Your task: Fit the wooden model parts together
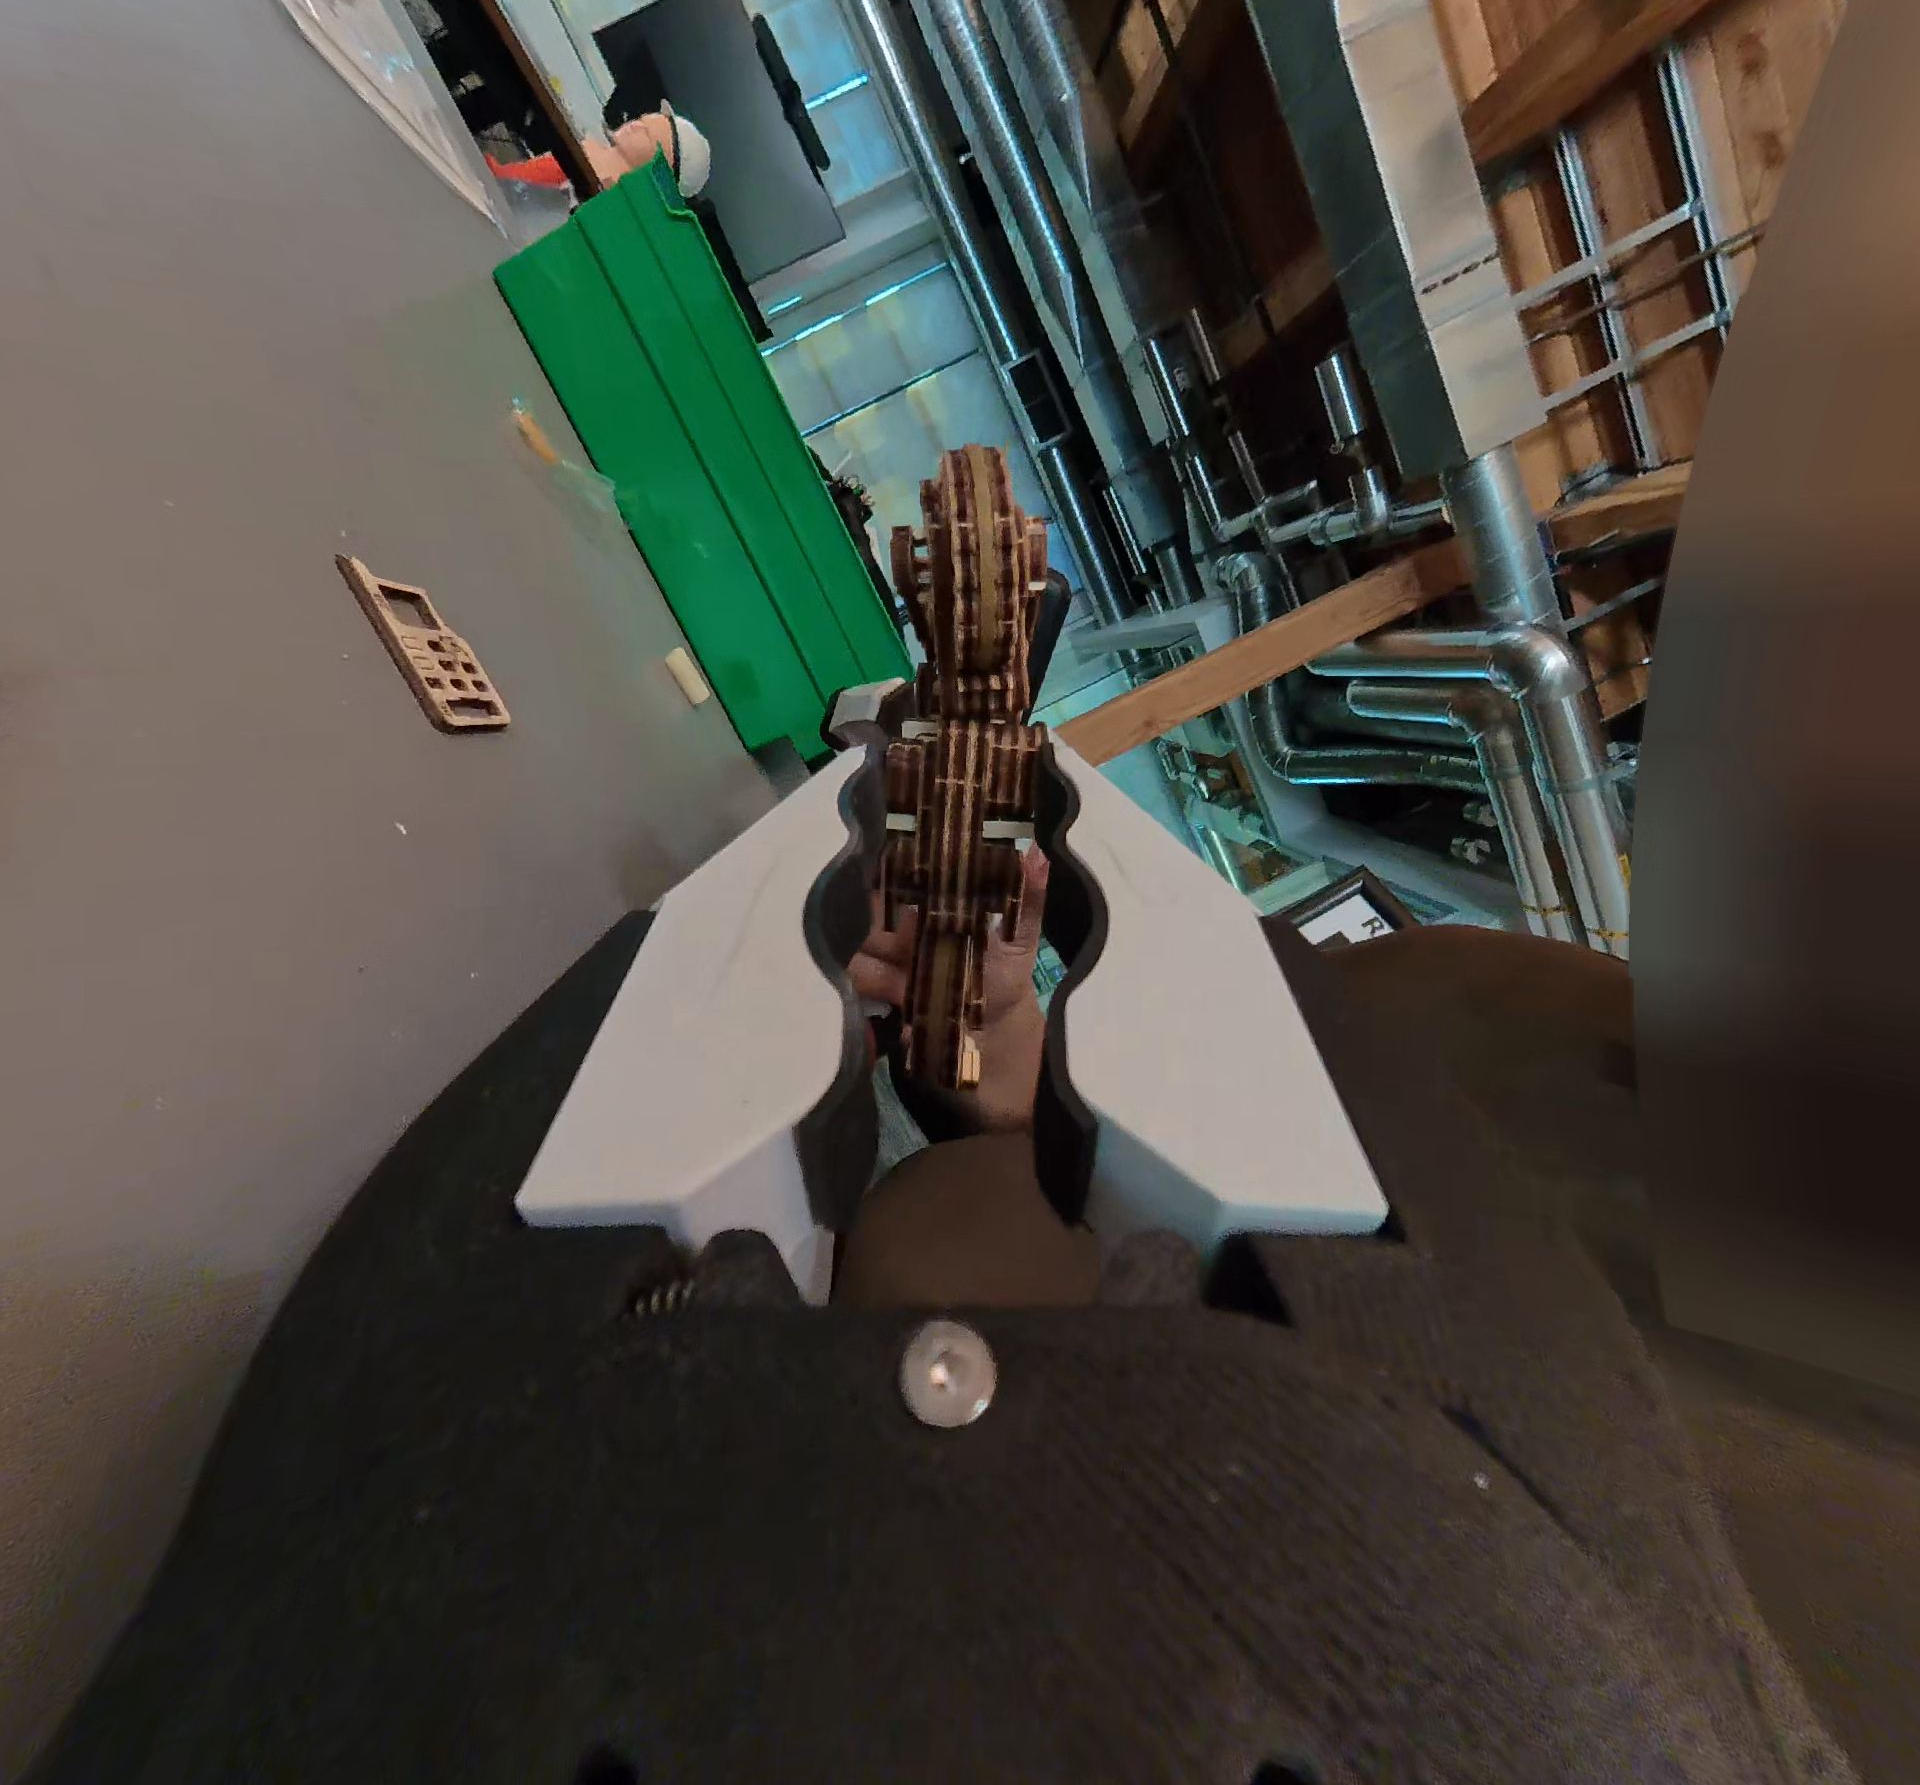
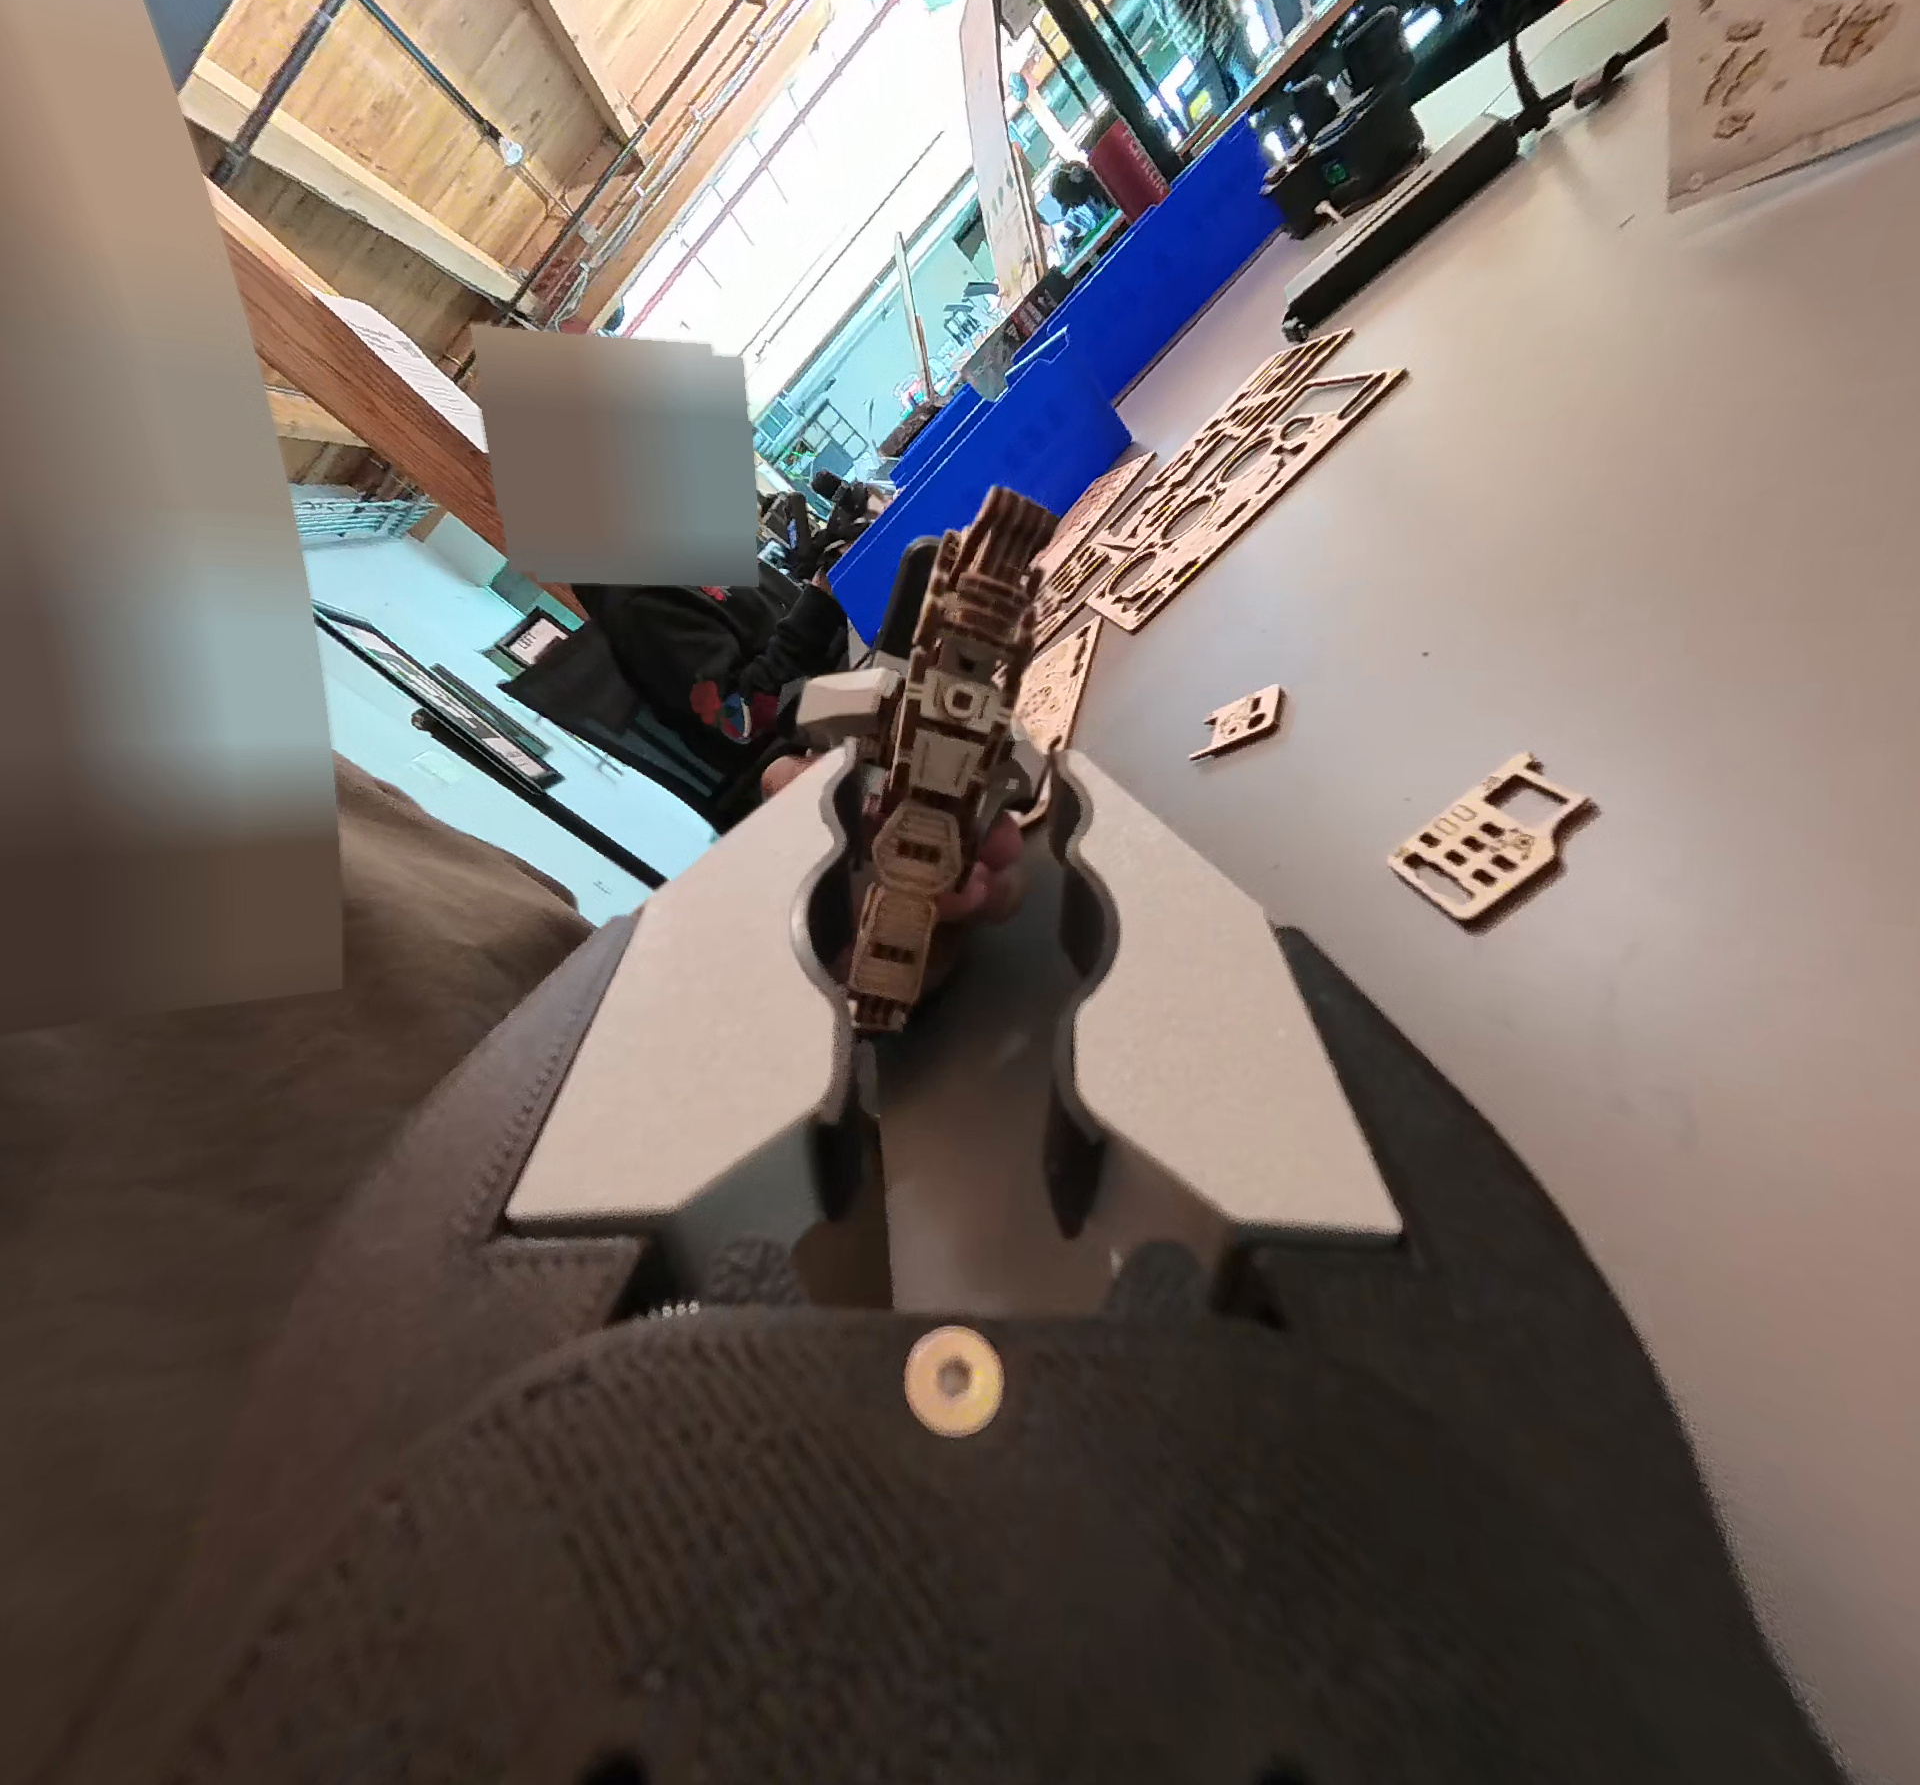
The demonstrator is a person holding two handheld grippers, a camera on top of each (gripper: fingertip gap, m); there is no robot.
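Left gripper (image 1: pixel 956 779): in our left wrist view its two white fingers are clamped on the wooden model (image 1: pixel 961 779), one on each side of the layered body.
Right gripper (image 2: pixel 956 790): in our right wrist view the fingertips sit close on either side of the same wooden model (image 2: pixel 951 759); we cannot tell whether they press it or merely flank it.
Model position: we see one model, held up off the grey table (image 2: pixel 1558 1060), running lengthwise between the fingers and sticking out past the tips in both views.
Hand (image 1: pixel 997 1008): we see part of a bare hand behind the model.
Loose pieces: we count two small cut-out wooden pieces on the table to the right, a slotted plate (image 2: pixel 1486 852) and a smaller tab (image 2: pixel 1242 719), well apart from the gripper.
Sheets: we make out several punched wooden sheets (image 2: pixel 1226 488) farther back; the exact number is unclear.
Containers: one green bin (image 1: pixel 686 478) and one blue bin (image 2: pixel 1018 447) stand on the table; contents hidden.
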